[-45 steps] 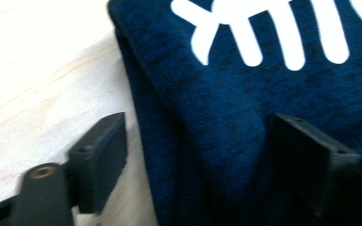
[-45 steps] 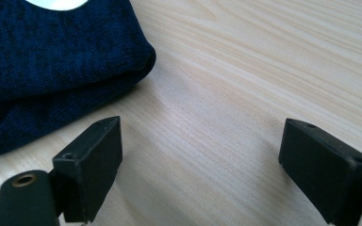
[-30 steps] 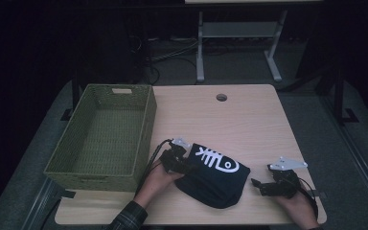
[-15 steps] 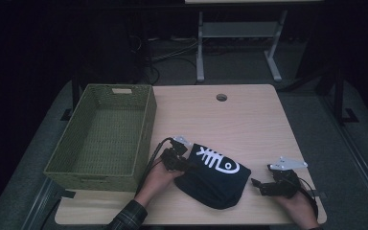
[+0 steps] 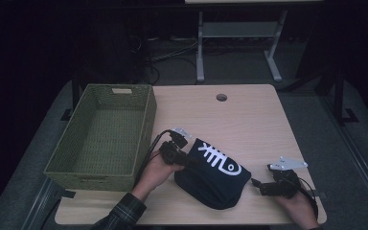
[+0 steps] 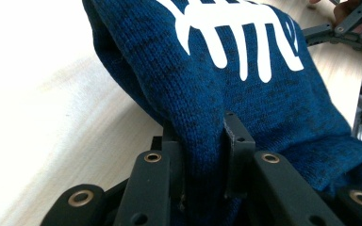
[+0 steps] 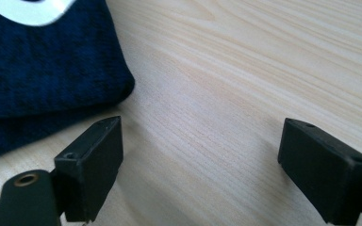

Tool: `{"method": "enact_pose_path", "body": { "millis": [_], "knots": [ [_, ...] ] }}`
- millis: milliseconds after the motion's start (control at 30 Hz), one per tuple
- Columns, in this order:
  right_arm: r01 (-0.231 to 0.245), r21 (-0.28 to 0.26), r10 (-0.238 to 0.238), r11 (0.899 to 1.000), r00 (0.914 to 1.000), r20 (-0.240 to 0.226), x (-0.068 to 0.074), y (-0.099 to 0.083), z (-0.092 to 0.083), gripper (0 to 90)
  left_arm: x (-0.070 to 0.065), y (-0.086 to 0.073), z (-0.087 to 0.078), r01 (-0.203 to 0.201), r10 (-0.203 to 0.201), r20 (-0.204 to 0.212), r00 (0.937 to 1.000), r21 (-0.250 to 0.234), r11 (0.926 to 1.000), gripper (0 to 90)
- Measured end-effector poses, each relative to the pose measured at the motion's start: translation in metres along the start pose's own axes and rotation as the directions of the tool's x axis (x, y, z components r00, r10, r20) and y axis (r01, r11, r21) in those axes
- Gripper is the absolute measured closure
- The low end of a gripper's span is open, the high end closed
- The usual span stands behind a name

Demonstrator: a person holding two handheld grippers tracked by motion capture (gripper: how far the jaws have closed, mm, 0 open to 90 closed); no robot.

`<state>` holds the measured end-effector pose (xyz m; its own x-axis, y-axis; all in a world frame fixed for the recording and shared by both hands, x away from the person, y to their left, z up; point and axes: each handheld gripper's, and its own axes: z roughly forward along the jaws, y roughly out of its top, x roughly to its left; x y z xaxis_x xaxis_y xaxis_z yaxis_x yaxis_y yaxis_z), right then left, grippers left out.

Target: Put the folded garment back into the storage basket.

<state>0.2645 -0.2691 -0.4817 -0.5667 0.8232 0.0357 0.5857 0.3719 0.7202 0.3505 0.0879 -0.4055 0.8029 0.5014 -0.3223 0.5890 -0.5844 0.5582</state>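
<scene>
A folded dark blue knit garment (image 5: 215,178) with a white fish-skeleton print lies on the wooden table (image 5: 239,120) near its front edge. My left gripper (image 5: 190,162) is shut on the garment's left edge. Its jaws have just been closing, and the left gripper view shows a fold of the blue knit (image 6: 245,94) pinched between the pads of the left gripper (image 6: 202,157) and raised off the wood. My right gripper (image 5: 255,182) rests on the table just right of the garment. In its own view the right gripper (image 7: 200,160) stands open over bare wood, the garment (image 7: 37,61) beside its left jaw.
A green woven basket (image 5: 146,125) stands at the table's left side, close to my left hand. A round cable hole (image 5: 221,97) sits near the far edge. Behind the table are a dark floor, cables and a metal frame.
My left gripper has closed on the garment's left edge and risen a little, lifting that edge off the table. The right gripper has stayed in place.
</scene>
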Motion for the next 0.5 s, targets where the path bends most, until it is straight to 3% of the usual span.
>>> {"method": "enact_pose_path", "body": {
  "millis": [200,500],
  "knots": [
    [0.005,-0.003,-0.005,1.000,1.0000,0.001,0.000,0.000,0.000,14.3,-0.007,0.010,-0.013,-0.027,0.027,-0.025,0.9993,0.011,0.9996,75.6],
    [0.002,-0.003,-0.002,1.000,1.0000,0.000,0.000,0.000,0.000,14.4,-0.019,0.027,-0.032,-0.059,0.059,-0.031,0.9978,0.019,0.9981,75.7]
  ]
}}
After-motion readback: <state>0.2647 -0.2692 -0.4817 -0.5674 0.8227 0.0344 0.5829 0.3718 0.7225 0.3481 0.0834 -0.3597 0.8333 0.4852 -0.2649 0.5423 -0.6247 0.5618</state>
